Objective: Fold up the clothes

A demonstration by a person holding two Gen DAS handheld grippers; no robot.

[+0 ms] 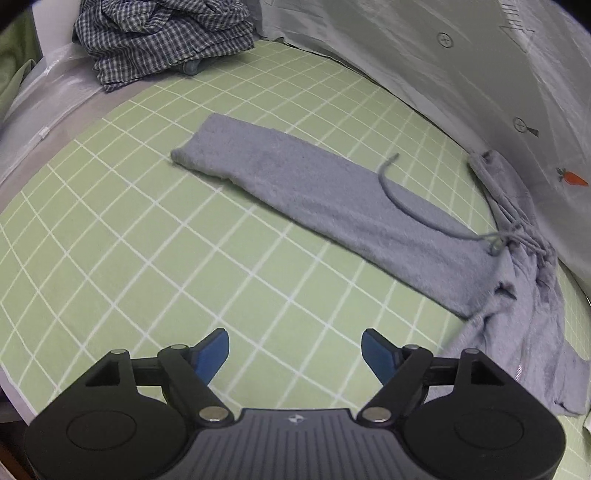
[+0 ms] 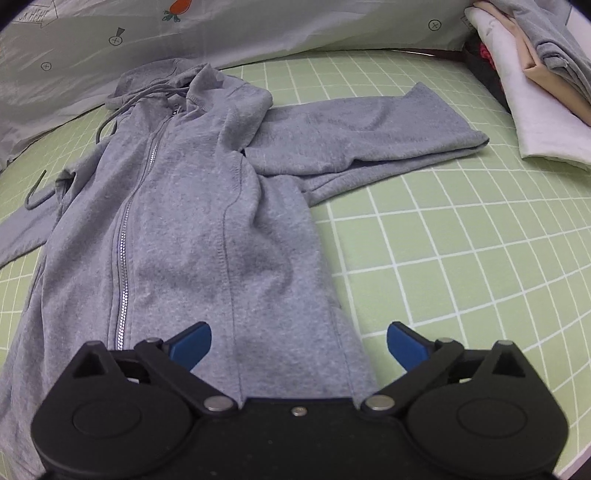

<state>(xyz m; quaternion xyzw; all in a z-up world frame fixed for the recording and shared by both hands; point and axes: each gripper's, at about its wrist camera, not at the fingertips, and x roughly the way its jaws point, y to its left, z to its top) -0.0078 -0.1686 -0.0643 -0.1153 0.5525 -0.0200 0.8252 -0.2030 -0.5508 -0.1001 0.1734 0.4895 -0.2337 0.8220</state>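
A grey zip-up hoodie [image 2: 177,221] lies face up on the green checked sheet [image 2: 461,240], its hood toward the back wall. One sleeve [image 2: 369,136] stretches out to the right in the right wrist view. The other sleeve [image 1: 314,192] lies straight across the sheet in the left wrist view, with a drawstring [image 1: 399,199] trailing over it. My left gripper [image 1: 295,350] is open above bare sheet, to the near left of the hoodie's body [image 1: 524,332]. My right gripper [image 2: 299,343] is open wide over the hoodie's lower right front, nothing pinched between its blue fingers.
A crumpled checked garment [image 1: 162,40] sits at the far left corner. A pile of folded clothes [image 2: 535,85] lies at the far right. A pale printed cloth [image 2: 258,33] hangs along the back edge of the sheet.
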